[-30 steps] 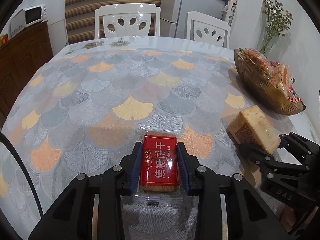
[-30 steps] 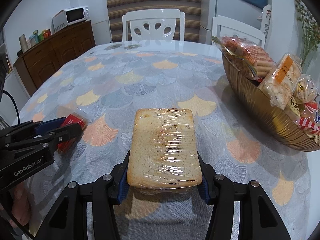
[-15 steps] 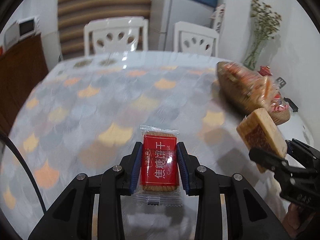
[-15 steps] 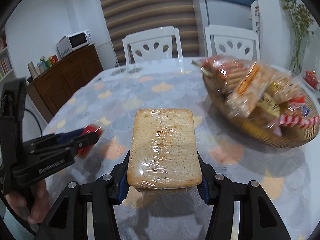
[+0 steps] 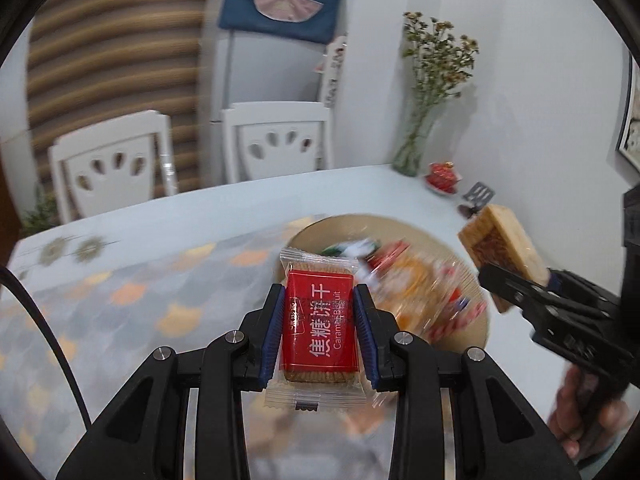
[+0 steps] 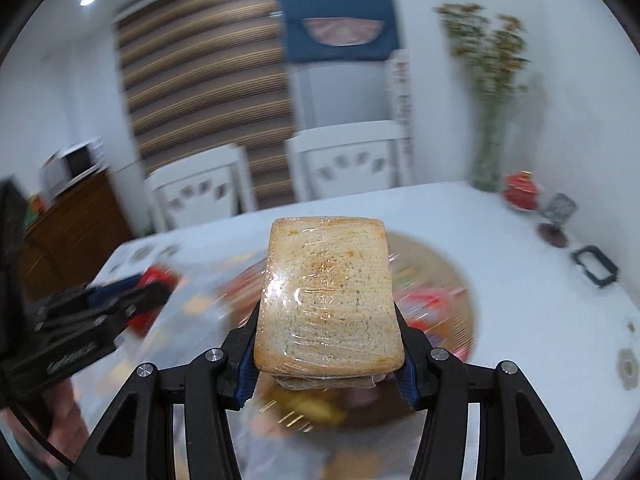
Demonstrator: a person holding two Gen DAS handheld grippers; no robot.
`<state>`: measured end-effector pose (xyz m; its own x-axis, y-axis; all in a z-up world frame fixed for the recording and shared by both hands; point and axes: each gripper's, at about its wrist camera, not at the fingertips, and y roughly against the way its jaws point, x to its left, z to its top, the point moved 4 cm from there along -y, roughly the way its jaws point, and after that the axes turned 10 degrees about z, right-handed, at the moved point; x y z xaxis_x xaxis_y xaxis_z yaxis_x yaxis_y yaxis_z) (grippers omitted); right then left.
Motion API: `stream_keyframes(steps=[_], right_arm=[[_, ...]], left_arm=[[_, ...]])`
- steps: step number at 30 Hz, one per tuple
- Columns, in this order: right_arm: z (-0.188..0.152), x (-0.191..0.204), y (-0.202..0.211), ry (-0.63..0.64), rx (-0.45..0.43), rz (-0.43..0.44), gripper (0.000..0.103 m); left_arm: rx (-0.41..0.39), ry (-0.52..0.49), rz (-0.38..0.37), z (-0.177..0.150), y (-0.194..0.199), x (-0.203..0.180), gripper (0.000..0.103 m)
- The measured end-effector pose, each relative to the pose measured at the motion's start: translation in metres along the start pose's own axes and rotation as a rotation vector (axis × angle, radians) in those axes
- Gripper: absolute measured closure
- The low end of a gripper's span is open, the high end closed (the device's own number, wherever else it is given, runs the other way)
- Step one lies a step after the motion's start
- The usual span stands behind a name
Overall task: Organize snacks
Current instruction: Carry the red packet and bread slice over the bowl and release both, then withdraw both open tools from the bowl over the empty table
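Aloft, left gripper (image 5: 320, 320) clamps caramel biscuit packet (image 5: 319, 330) — right gripper (image 6: 326, 344) clamps wrapped bread (image 6: 328, 300).

Both the left gripper (image 5: 319, 330) and the right gripper (image 6: 326, 354) are matte black plastic linkages with silver screws at the joints and ribbed blue pads (image 5: 270, 334) inside the fingers. A thin black cable (image 5: 60, 340) curves past the left one's side.
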<state>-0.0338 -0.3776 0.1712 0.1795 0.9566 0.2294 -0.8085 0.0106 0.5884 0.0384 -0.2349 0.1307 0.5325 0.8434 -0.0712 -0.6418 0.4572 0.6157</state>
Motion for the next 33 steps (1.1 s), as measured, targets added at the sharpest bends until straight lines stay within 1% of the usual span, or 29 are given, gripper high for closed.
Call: stream_keyframes(steps=[1,4,6,8,9,10,12,13,15,17,19,22,27,29,30,31,33], right_arm=[[0.009,-0.011,-0.005,-0.017,0.011,-0.016,0.049],[0.027,-0.038,-0.021,-0.041,0.042,-0.080,0.050],[0.035,-0.049,-0.031,-0.071,0.065,-0.074,0.050],[0.043,-0.059,-0.041,-0.119,0.080,-0.048,0.049],[0.046,-0.061,-0.045,-0.129,0.081,-0.044,0.048],[0.048,-0.062,-0.046,-0.141,0.080,-0.051,0.043],[0.051,-0.065,-0.045,-0.147,0.076,-0.066,0.042],[0.052,-0.066,-0.045,-0.148,0.076,-0.062,0.042],[0.049,-0.061,-0.043,-0.141,0.084,-0.039,0.042],[0.042,-0.052,-0.039,-0.108,0.093,-0.035,0.042],[0.035,-0.044,-0.035,-0.083,0.096,-0.036,0.042],[0.023,-0.027,-0.024,-0.059,0.096,0.007,0.042],[0.003,0.020,-0.007,-0.004,0.098,0.103,0.042],[-0.007,0.049,-0.002,0.031,0.104,0.163,0.042],[-0.010,0.058,-0.002,0.041,0.109,0.179,0.042],[-0.019,0.076,-0.003,0.055,0.126,0.210,0.042],[-0.032,0.098,-0.009,0.074,0.164,0.243,0.042]], left_arm=[[0.016,0.008,-0.027,0.008,-0.012,-0.006,0.072],[0.051,0.016,-0.051,0.022,-0.036,-0.020,0.072],[0.062,0.023,-0.059,0.027,-0.047,-0.027,0.072],[0.058,0.036,-0.067,0.034,-0.055,-0.034,0.071],[0.061,0.042,-0.069,0.037,-0.058,-0.036,0.065],[0.076,0.054,-0.072,0.041,-0.062,-0.037,0.061],[0.077,0.067,-0.075,0.045,-0.061,-0.038,0.060],[0.077,0.074,-0.072,0.047,-0.059,-0.036,0.059],[0.074,0.082,-0.078,0.048,-0.057,-0.035,0.052],[0.055,0.074,-0.070,0.044,-0.046,-0.030,0.051],[0.045,0.058,-0.042,0.037,-0.035,-0.025,0.051],[0.028,0.044,0.015,0.021,-0.009,-0.007,0.051],[0.016,0.092,0.111,-0.011,0.035,0.037,0.051],[0.024,0.116,0.172,-0.029,0.055,0.060,0.051],[0.034,0.124,0.219,-0.041,0.065,0.073,0.051],[0.042,0.132,0.254,-0.050,0.072,0.083,0.051],[0.070,0.163,0.331,-0.074,0.086,0.105,0.049]])
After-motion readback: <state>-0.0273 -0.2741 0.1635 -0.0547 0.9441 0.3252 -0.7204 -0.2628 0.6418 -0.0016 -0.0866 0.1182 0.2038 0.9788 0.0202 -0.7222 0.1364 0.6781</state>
